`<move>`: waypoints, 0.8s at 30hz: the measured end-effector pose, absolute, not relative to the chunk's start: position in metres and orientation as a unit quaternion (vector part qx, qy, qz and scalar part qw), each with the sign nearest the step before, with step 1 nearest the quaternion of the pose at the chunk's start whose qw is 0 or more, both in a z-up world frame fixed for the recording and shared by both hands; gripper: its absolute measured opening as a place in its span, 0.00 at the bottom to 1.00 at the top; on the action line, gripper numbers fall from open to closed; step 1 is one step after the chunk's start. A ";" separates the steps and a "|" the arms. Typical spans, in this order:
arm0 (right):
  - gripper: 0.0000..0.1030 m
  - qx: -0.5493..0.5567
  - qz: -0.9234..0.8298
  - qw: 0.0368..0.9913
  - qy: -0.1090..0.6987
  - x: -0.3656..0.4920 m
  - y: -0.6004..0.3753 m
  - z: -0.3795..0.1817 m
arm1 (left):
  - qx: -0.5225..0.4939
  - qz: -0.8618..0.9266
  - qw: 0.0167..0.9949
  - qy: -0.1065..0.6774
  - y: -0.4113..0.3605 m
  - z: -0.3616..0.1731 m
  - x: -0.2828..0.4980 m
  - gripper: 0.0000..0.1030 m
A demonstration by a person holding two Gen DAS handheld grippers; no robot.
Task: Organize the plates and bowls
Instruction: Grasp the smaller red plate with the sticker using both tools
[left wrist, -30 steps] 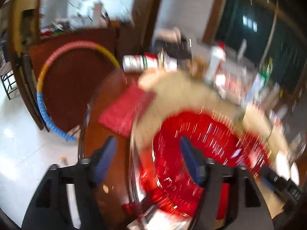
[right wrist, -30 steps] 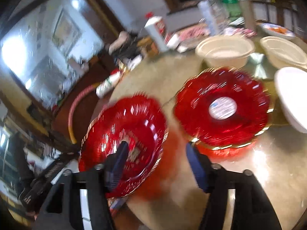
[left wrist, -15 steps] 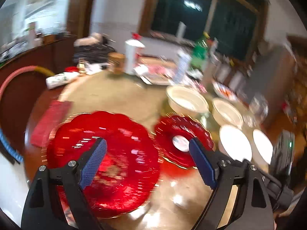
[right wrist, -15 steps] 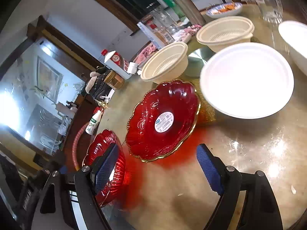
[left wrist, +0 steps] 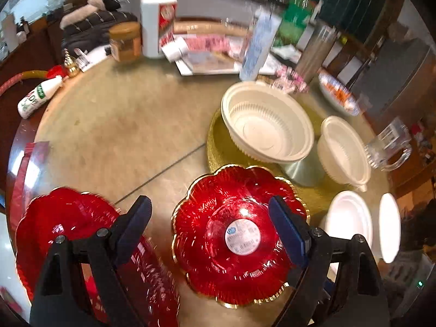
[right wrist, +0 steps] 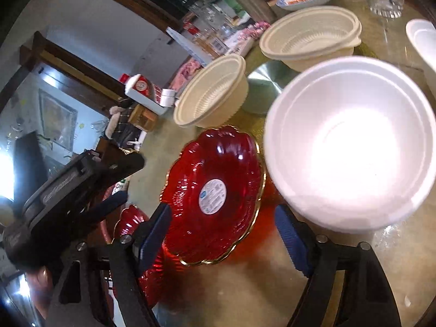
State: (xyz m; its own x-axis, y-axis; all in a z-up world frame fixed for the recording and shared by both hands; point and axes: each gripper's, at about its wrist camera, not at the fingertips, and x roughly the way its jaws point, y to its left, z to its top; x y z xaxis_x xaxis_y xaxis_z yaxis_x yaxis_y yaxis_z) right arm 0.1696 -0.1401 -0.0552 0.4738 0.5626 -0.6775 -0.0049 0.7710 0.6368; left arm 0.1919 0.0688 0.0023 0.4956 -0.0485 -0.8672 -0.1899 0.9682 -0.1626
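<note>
Left gripper (left wrist: 209, 223): jaws wide, holding nothing, poised over the labelled red plate (left wrist: 239, 234); right gripper (right wrist: 223, 234): jaws closing with nothing gripped, the same plate's near rim between them. Second red plate (left wrist: 76, 234) lies near the table (left wrist: 114, 130) edge, well apart from the cream ribbed bowls (left wrist: 267, 128) and white foam bowls (right wrist: 351, 141). Step judged: approach to gather the red plates; next move calls for pinching one rim cleanly and stacking.

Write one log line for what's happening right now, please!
left tool: open, empty, over stickered red plate | right tool: closing, nothing between its jaws, near same plate | second red plate: on table, apart | stacking: not started
</note>
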 end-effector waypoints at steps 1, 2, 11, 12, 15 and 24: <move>0.70 0.289 0.176 0.807 0.484 0.172 -0.140 -0.058 | -0.111 0.046 0.855 0.505 0.067 -0.001 0.195 0.86; 0.70 0.288 0.176 0.807 0.486 0.173 -0.139 -0.059 | -0.103 0.049 0.853 0.510 0.064 -0.004 0.197 0.86; 0.34 0.272 0.168 0.802 0.504 0.182 -0.137 -0.071 | -0.072 0.042 0.810 0.580 0.055 -0.043 0.222 0.44; 0.26 0.267 0.161 0.807 0.501 0.181 -0.138 -0.071 | -0.046 0.054 0.813 0.577 0.053 -0.043 0.222 0.30; 0.15 0.269 0.155 0.806 0.503 0.182 -0.142 -0.074 | -0.056 0.047 0.813 0.578 0.057 -0.041 0.219 0.26; 0.15 0.254 0.156 0.825 0.481 0.174 -0.143 -0.059 | -0.055 0.041 0.829 0.555 0.058 -0.020 0.196 0.21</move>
State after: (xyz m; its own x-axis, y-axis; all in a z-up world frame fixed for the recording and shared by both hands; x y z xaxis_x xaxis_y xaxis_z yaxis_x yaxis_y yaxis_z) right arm 0.1736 -0.1426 -0.0586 0.4890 0.5009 -0.7141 -0.0131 0.8228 0.5682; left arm 0.1963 0.0580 -0.0196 0.3799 0.0067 -0.9250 -0.1297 0.9905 -0.0461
